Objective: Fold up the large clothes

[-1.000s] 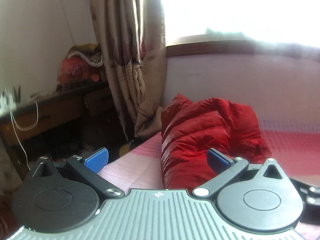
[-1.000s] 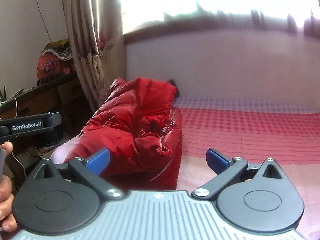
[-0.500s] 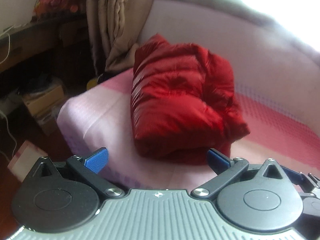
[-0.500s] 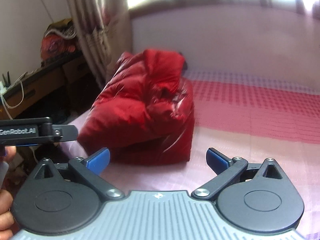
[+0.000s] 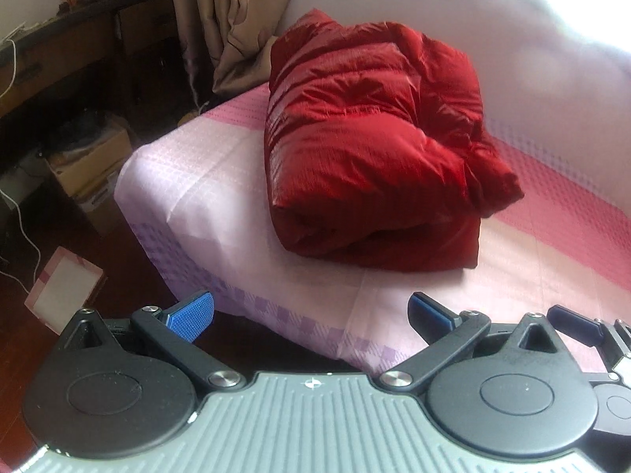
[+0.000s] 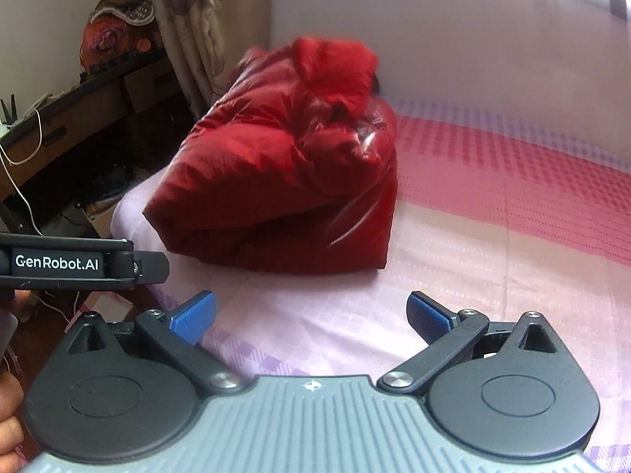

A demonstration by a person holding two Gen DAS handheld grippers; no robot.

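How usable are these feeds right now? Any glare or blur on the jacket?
Left wrist view: window glare blows out the top right corner; red jacket fairly sharp, glossy highlights. Right wrist view: jacket's top fold smeared; bed sheet hazy; fisheye bends the edges.

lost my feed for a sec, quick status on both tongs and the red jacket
Left tongs open, empty. Right tongs open, empty. Red jacket lies folded in a bundle on the bed, clear of both tongs. Nothing in the way.

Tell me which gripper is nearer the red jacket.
Left, narrowly. The left gripper hangs open at the edge of the bed, facing the red jacket squarely. The right gripper is open too, offset to the jacket's right. Neither touches it.
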